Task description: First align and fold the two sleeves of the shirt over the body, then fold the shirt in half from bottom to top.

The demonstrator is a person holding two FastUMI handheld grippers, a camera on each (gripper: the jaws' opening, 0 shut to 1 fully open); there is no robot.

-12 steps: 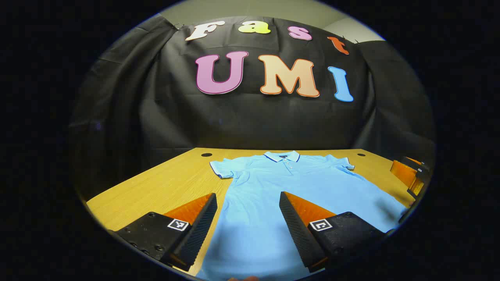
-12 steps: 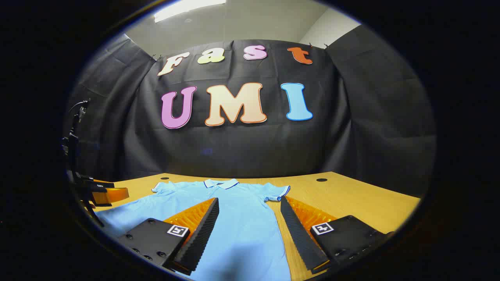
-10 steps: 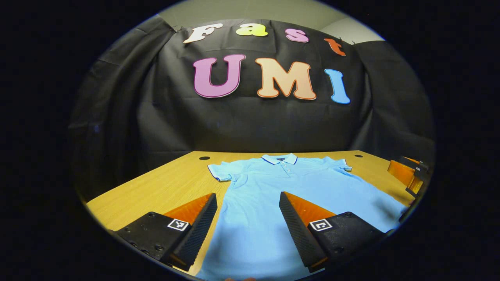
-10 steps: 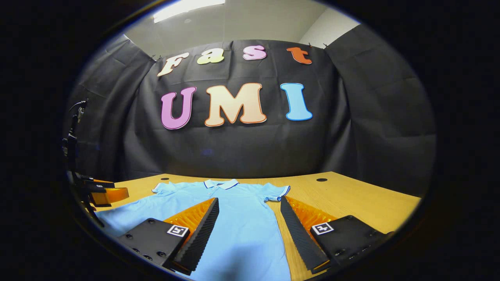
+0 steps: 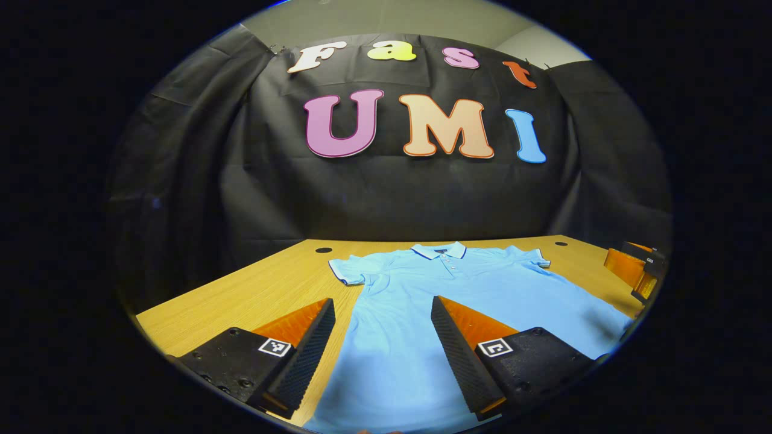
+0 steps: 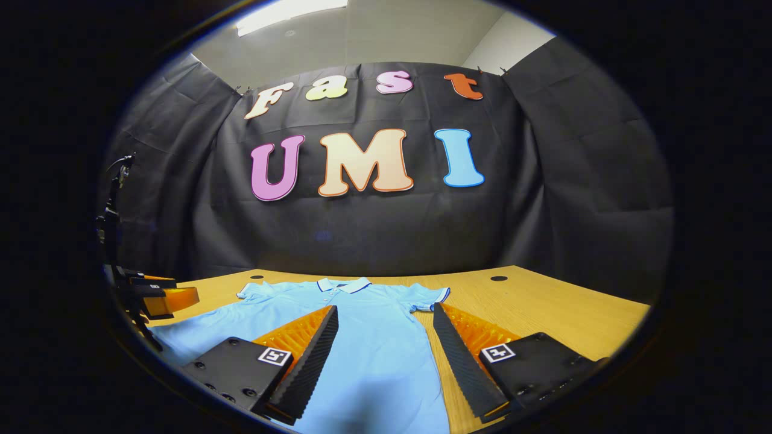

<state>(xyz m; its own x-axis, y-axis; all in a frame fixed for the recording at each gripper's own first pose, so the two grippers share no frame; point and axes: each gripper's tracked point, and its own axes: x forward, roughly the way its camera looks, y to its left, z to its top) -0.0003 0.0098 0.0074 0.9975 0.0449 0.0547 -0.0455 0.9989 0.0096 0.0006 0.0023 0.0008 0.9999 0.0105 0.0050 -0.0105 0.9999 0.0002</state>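
Note:
A light blue polo shirt [image 5: 458,289] [image 6: 362,325] lies flat and face up on the wooden table [image 5: 253,295] [image 6: 543,307], collar toward the far wall, both short sleeves [image 5: 347,271] [image 6: 431,297] spread out. My left gripper [image 5: 383,310] stands open over the shirt's lower left side, nothing between its fingers. My right gripper [image 6: 386,316] stands open over the shirt's lower right side, its right finger [image 6: 464,355] above bare table. The right gripper [image 5: 633,271] also appears at the edge of the left gripper view, and the left gripper [image 6: 157,295] at the edge of the right gripper view.
The table has small round holes [image 5: 323,249] [image 6: 498,278] near its far corners. Black cloth walls close the booth behind and on both sides. Bare wood lies left and right of the shirt. A thin black stand [image 6: 114,205] rises at the left of the right gripper view.
The left gripper view has shifted slightly, so the shirt sits a little lower and more to the right in it. The right gripper has barely moved. Both grippers stay open.

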